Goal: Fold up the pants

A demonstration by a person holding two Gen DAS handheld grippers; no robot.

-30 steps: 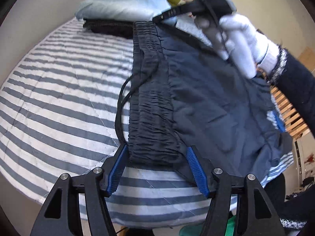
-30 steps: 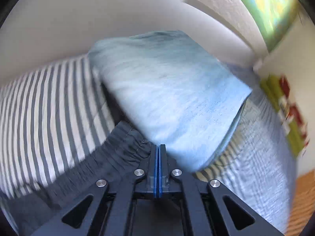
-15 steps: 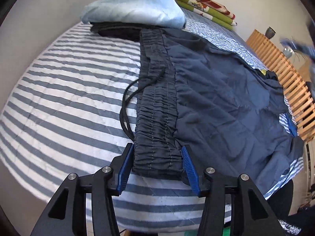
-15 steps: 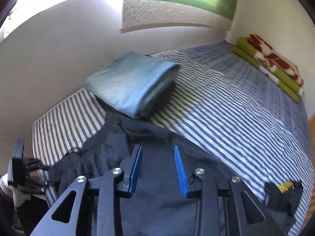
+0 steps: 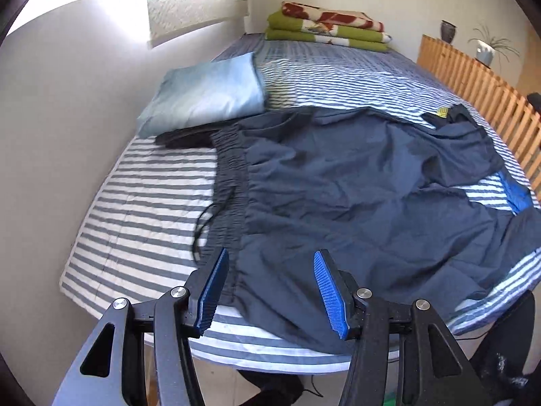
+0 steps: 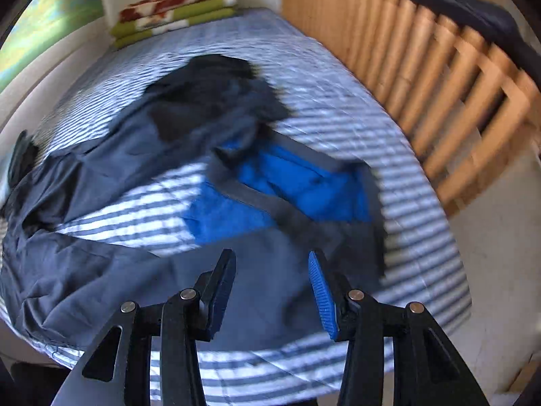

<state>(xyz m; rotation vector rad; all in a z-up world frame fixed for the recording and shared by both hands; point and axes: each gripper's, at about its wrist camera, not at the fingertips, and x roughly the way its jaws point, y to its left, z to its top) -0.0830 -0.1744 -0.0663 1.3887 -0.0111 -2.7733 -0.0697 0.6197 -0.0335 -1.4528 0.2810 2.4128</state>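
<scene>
Pants spread flat on the bed, both grippers empty.

The pants (image 5: 355,182) lie unfolded across the striped bed (image 5: 142,223), waistband (image 5: 230,182) to the left, legs trailing right toward the wooden slats (image 6: 439,77). The left gripper (image 5: 270,287) hovers with jaws apart over the near waistband corner; the right gripper (image 6: 270,287) hovers, jaws apart, over the near leg end. Judged step: positioning before the first fold. The next move calls for pinching both near edges and carrying them across to the far side.
</scene>
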